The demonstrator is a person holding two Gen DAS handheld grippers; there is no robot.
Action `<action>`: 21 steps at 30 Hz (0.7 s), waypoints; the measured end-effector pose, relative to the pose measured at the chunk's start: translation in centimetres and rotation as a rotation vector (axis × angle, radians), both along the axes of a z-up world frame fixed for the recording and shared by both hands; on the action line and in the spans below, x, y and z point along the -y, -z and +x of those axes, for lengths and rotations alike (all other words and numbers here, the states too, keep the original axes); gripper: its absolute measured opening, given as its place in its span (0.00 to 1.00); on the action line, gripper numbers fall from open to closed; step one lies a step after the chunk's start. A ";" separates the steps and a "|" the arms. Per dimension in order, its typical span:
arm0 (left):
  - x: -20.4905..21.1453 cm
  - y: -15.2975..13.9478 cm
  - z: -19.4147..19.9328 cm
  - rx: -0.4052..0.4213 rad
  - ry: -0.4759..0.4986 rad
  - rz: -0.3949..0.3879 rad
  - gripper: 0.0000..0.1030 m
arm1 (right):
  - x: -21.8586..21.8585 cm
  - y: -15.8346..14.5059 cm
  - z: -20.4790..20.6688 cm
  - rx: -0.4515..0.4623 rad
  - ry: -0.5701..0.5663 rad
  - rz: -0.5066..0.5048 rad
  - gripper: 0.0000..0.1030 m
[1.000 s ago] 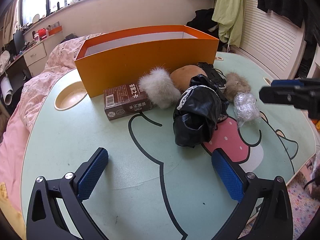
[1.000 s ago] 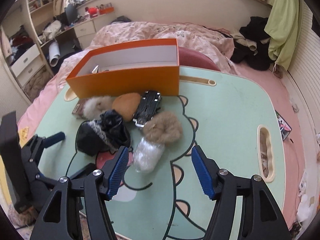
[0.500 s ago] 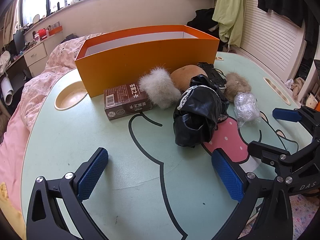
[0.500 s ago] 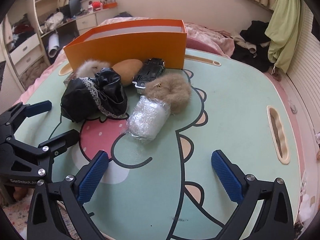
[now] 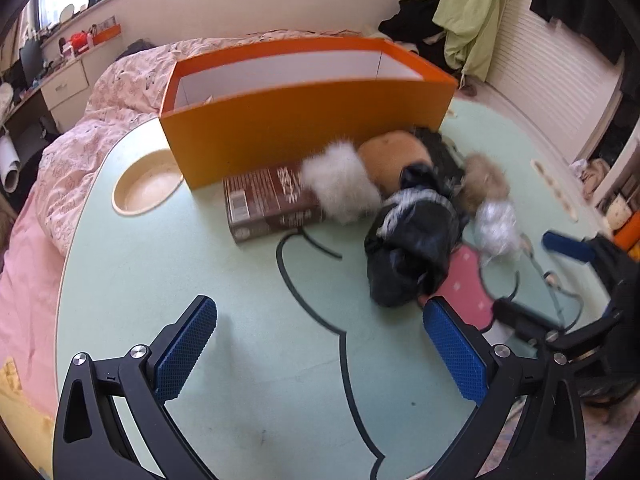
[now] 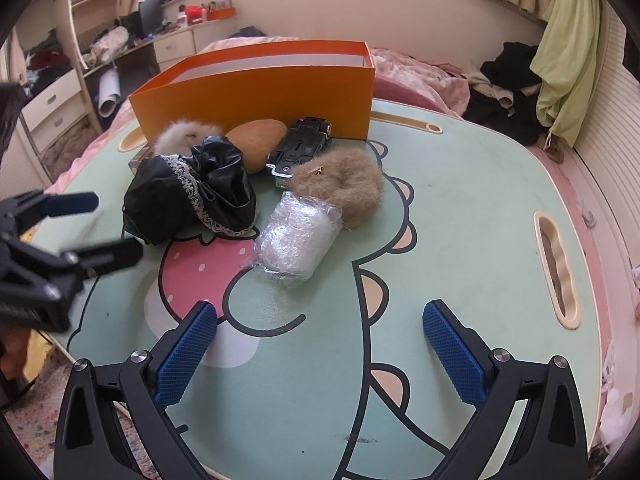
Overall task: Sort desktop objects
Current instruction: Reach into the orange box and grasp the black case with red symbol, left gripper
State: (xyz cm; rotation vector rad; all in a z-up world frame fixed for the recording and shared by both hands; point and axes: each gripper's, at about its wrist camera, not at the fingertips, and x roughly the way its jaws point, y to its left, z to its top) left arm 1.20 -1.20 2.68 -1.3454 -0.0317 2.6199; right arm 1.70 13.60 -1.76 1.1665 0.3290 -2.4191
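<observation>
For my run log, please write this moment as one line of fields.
phase: approach | left gripper: open, empty | right gripper: open, empty | nearest item: clear plastic bundle | orange box: behind pile

The table (image 6: 460, 208) is mint green, printed with a black-outlined cartoon figure and a pink strawberry dotted white. On it stands an orange box (image 6: 256, 96) with a white inside. In front of the box lie a brown carton (image 5: 268, 204), a white fluffy scrunchie (image 5: 340, 184), a tan fluffy scrunchie (image 6: 340, 184), a black cloth with white lace trim (image 6: 188, 196) and a clear plastic wrap bundle (image 6: 296, 236).
</observation>
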 end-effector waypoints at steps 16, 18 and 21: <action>3.7 -2.7 -17.7 0.491 -0.169 0.120 0.69 | -0.1 0.1 0.0 -0.002 -0.002 -0.002 1.00; 3.2 -1.6 -18.9 0.526 -0.178 0.129 0.69 | -0.2 0.0 -0.1 -0.003 0.000 -0.003 1.00; 2.8 -1.3 -20.0 0.525 -0.199 0.104 0.68 | -0.2 0.0 -0.1 -0.003 -0.002 -0.004 1.00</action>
